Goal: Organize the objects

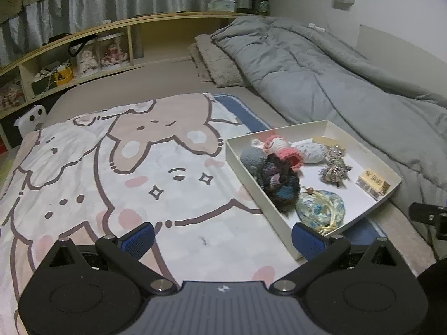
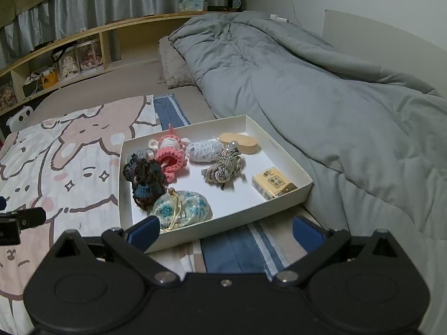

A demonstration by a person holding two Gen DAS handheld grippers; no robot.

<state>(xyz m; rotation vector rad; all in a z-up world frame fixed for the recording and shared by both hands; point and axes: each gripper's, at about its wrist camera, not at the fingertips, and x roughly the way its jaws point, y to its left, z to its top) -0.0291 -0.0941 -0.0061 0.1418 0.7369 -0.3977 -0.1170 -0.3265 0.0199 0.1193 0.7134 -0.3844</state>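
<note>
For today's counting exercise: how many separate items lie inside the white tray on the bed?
8, though the dark crocheted piece may hide more: grey ball behind it, pink crocheted doll, white yarn ball, wooden piece, twisted cord, tissue pack, floral pouch.

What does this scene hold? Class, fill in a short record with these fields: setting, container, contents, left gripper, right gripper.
setting: bed with a cartoon blanket and a grey duvet
container: white tray on the bed, beside the duvet
contents: pink crochet doll, dark crochet piece, floral pouch, rope bundle, pale yarn ball, tissue pack, wooden piece
left gripper: open, empty, over the blanket
right gripper: open, empty, at the tray's near edge
</note>
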